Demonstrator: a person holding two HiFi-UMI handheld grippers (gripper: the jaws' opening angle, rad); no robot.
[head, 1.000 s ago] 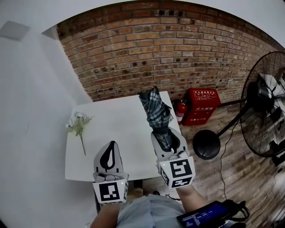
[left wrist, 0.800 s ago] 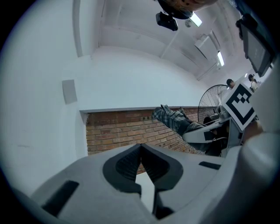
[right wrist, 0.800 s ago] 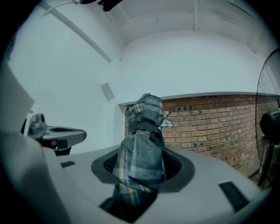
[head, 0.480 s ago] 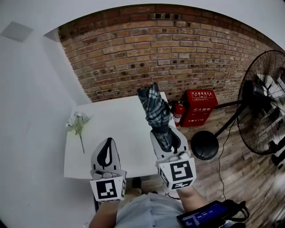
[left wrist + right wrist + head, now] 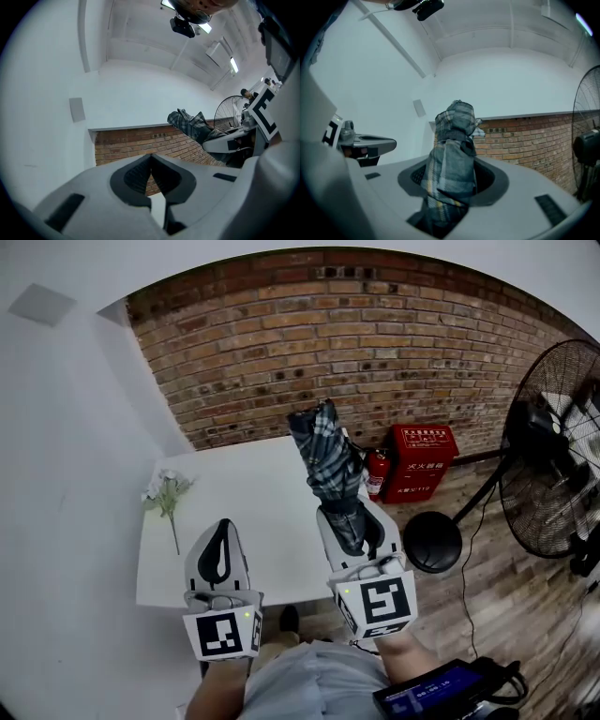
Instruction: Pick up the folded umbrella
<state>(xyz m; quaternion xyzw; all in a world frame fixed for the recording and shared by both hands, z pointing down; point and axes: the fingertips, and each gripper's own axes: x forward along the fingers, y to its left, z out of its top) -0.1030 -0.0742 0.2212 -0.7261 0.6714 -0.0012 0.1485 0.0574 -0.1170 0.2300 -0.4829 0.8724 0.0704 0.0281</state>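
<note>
Two tools are up in front of the person, and only one carries anything; the right tool (image 5: 349,517) has its jaws part-way closed on the lower end of the folded umbrella (image 5: 328,457), the plaid fabric bunched between the pads in the right gripper view; the left tool (image 5: 223,524) has its jaws closed tip to tip on nothing.

The umbrella's long axis runs straight out along the right tool's jaws, away from the person and a little upward, its free end crossing the far right corner of the table (image 5: 248,507) toward the brick wall (image 5: 356,343); it appears clear of the table, so the lift looks to be done; the left tool is just beside it on its left, apart from it, and would have to swing rightward to reach it.

Against the frame from a second ago, both tools sit higher; the umbrella's tip reaches further up the wall; the grip looks the same; the flower stem (image 5: 169,498) on the table's left side lies where it did.
</note>
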